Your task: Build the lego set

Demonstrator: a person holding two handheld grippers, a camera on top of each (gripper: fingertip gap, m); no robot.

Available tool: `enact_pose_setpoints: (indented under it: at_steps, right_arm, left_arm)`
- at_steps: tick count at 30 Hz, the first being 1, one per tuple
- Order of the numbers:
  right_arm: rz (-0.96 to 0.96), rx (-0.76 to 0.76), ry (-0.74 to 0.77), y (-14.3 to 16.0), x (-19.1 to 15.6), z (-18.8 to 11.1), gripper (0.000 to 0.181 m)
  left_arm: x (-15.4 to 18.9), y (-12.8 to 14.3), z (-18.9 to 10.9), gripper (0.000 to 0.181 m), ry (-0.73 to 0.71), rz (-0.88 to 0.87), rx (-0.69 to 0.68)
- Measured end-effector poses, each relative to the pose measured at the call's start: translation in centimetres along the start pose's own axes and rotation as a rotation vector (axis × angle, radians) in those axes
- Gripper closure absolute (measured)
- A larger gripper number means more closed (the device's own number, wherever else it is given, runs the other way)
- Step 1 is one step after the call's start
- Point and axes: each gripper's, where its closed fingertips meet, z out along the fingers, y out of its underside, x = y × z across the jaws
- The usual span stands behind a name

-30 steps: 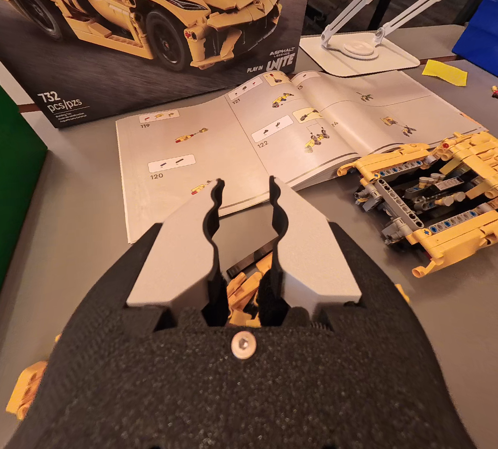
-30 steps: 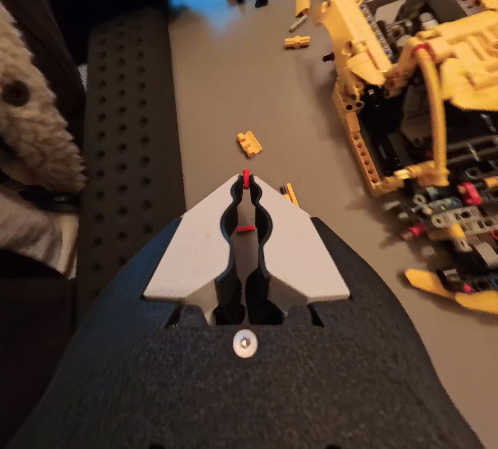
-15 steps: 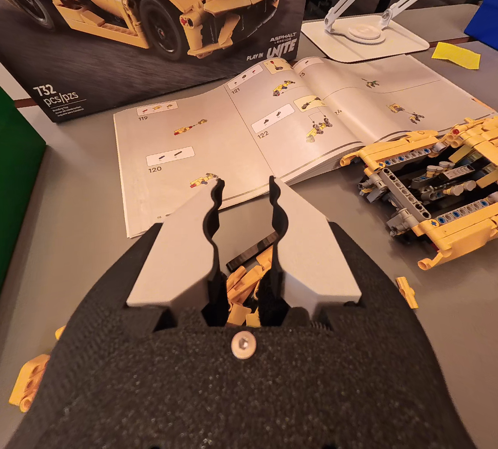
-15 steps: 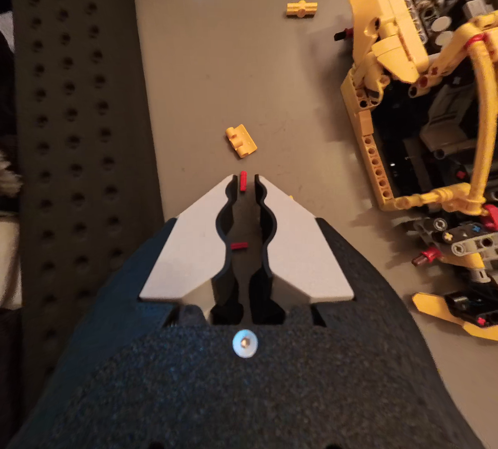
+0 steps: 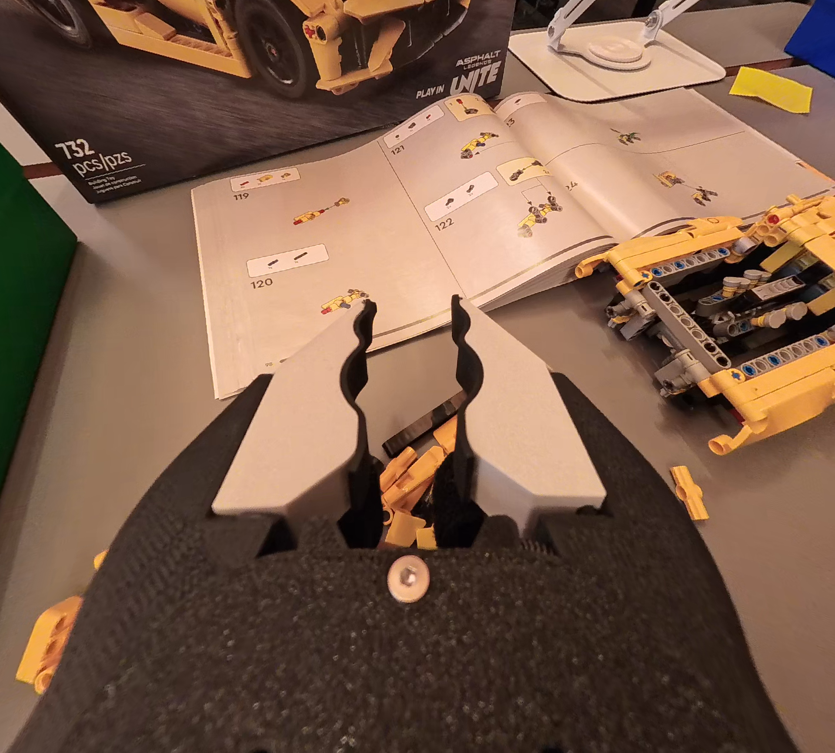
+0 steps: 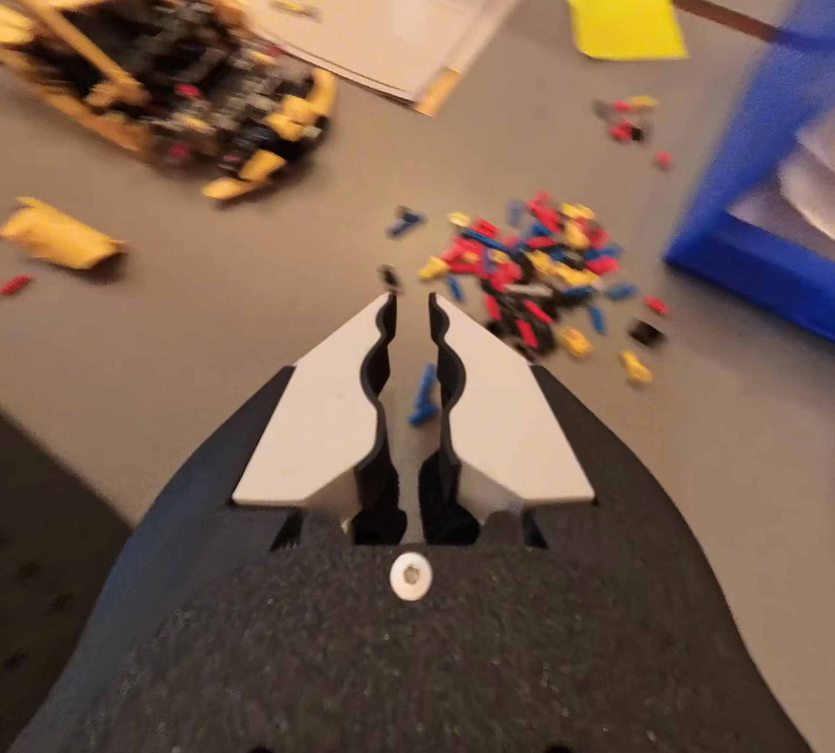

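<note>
Right gripper [image 6: 412, 299] swung to loose-piece pile [image 6: 533, 275], blue bin [image 6: 741, 261] beside

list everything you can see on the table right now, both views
set box: 1, dark with yellow car picture, far left
instruction booklet: 1, grey-white, open, before the box
part-built car: 1, yellow and grey, right of booklet
yellow parts pile: several, under left tool
small-parts pile: many, red, blue, yellow, ahead of right tool
blue bin: 1, right edge
yellow note: 1, far right
white stand: 1, behind booklet
left tool: open, empty
right tool: open, empty
</note>
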Motion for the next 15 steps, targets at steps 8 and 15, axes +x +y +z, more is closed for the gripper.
enact_pose_setpoints:
  at_steps: [8,15]
  right_arm:
    - [0.154,-0.043,0.163,3.0,8.4,0.8,0.167]
    - [0.025,-0.078,0.067,1.0,4.6,3.3,0.167]
  left_arm:
    - [-0.4,0.0,0.0,0.146,-0.007,-0.013,0.004]
    - [-0.3,0.1,0.1,0.146,-0.004,-0.010,-0.002]
